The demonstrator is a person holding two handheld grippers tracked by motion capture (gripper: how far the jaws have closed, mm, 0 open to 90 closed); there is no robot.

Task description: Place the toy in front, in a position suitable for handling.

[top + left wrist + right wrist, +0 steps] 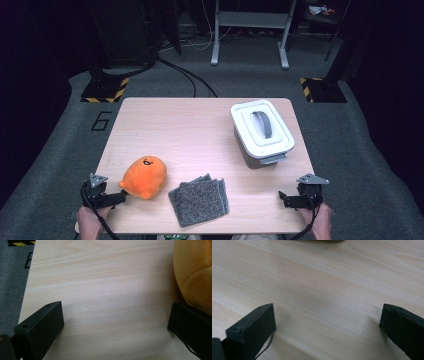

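An orange plush toy (144, 176) lies on the wooden table (190, 130) at the front left. My left gripper (106, 198) rests at the front left corner, open, just left of the plush; in the left gripper view the plush (193, 272) bulges beside the right jaw and bare wood lies between the jaws (115, 317). A folded grey cloth (199, 199) lies at the front centre. A white lidded box (261, 131) with a grey handle stands at the right. My right gripper (299, 199) sits open at the front right corner, over bare wood (327, 317).
The table stands on grey carpet (380, 180). Black cables (185, 75) and a white metal frame (250, 35) lie beyond the far edge. Yellow-black striped floor plates (105, 92) mark the far corners. A number 6 (101, 121) is marked on the floor at left.
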